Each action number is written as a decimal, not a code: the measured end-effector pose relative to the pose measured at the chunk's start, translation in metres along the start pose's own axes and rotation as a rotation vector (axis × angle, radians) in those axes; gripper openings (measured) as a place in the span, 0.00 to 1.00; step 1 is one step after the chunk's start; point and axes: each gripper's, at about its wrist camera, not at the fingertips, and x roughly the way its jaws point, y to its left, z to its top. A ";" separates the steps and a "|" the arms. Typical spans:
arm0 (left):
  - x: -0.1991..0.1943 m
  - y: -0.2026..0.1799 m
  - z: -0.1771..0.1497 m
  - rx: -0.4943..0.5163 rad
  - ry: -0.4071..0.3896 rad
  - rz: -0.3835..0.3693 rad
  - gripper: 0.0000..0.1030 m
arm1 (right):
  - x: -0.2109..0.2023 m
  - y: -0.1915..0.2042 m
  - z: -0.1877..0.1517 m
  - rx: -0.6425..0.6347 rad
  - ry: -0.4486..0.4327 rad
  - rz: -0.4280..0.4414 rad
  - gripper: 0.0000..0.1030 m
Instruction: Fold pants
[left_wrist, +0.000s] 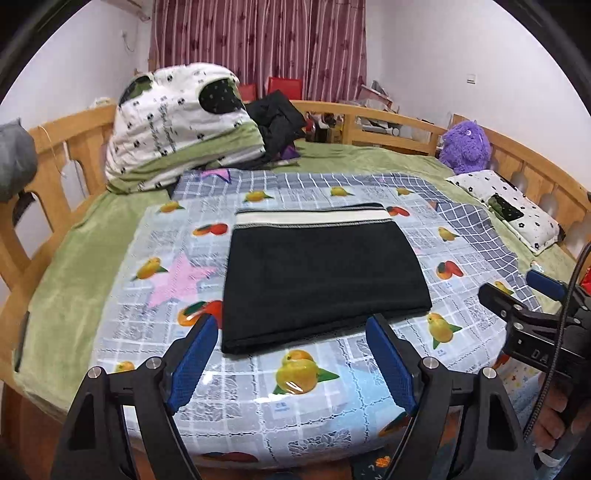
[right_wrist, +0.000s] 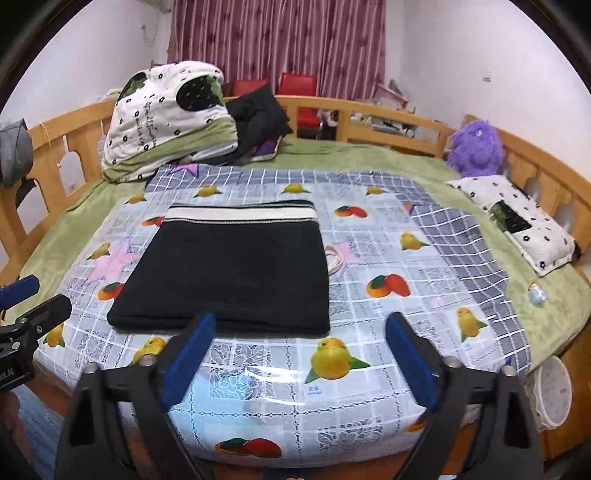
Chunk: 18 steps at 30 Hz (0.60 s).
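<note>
The black pants (left_wrist: 321, 280) lie folded into a flat rectangle on the fruit-print plastic cover (left_wrist: 295, 391), with a cream striped waistband at the far edge. They also show in the right wrist view (right_wrist: 232, 269). My left gripper (left_wrist: 291, 328) is open and empty, held just before the pants' near edge. My right gripper (right_wrist: 301, 325) is open and empty, near the pants' near right corner. The right gripper also shows at the right of the left wrist view (left_wrist: 517, 295), and the left gripper at the left of the right wrist view (right_wrist: 33, 299).
A folded quilt (left_wrist: 177, 125) and dark clothes (left_wrist: 275, 122) sit at the bed's far left. A purple plush toy (left_wrist: 467, 147) and a pillow (left_wrist: 506, 206) lie at the right. Wooden rails (left_wrist: 388, 122) ring the bed. A white drawstring (right_wrist: 334, 260) sticks out beside the pants.
</note>
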 end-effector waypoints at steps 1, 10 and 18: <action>-0.003 0.000 0.000 -0.001 -0.006 0.006 0.82 | -0.002 -0.001 -0.001 0.010 0.007 0.005 0.93; -0.005 -0.001 -0.003 -0.016 0.006 0.003 0.83 | -0.010 -0.013 -0.002 0.064 0.041 0.028 0.93; -0.006 0.001 -0.003 -0.019 0.010 -0.001 0.83 | -0.014 -0.012 -0.002 0.056 0.039 0.020 0.93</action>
